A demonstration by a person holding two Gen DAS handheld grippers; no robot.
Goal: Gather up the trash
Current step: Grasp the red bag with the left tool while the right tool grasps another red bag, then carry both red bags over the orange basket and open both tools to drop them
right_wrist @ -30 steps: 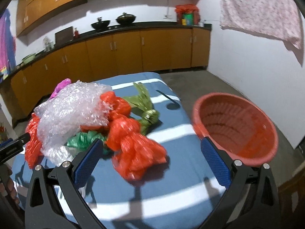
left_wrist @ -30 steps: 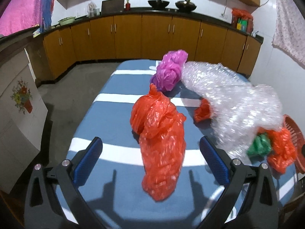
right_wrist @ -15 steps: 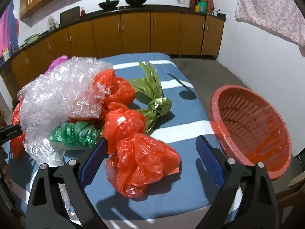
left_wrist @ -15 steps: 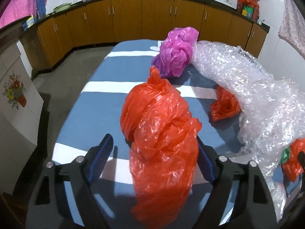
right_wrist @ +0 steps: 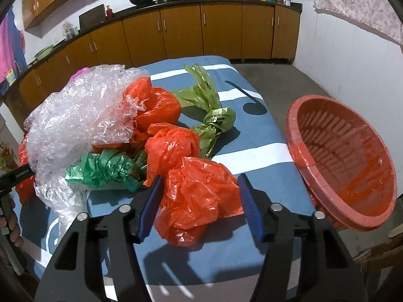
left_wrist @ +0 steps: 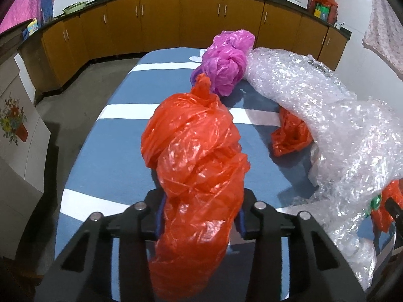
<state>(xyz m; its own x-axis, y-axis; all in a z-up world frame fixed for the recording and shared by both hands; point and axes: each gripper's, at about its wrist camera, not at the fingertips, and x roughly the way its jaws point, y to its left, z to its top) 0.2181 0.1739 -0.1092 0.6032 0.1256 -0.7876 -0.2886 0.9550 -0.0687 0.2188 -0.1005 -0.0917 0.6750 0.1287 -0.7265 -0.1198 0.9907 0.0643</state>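
A large orange plastic bag (left_wrist: 194, 151) lies lengthwise on the blue striped table (left_wrist: 113, 151). My left gripper (left_wrist: 200, 217) straddles its near end; the jaws are closing and the pads press into the bag's sides. In the right wrist view a smaller crumpled orange bag (right_wrist: 199, 193) sits between the blue pads of my right gripper (right_wrist: 200, 201). Those jaws are closing too, with both pads touching the plastic. A red slotted basket (right_wrist: 302, 136) leans at the table's right edge, tipped toward the bags.
Bubble wrap (left_wrist: 327, 115) sprawls across the table's middle, with a pink bag (left_wrist: 226, 60) behind it and a small orange bag (left_wrist: 289, 136) under it. A dark green bag (right_wrist: 105, 168), an olive bag (right_wrist: 214, 110) and two more orange bags (right_wrist: 153, 103) lie nearby. Kitchen cabinets (left_wrist: 201, 17) stand beyond the table.
Both grippers came down and forward over their orange bags. Their jaws went from wide open to closing against the bags' sides.
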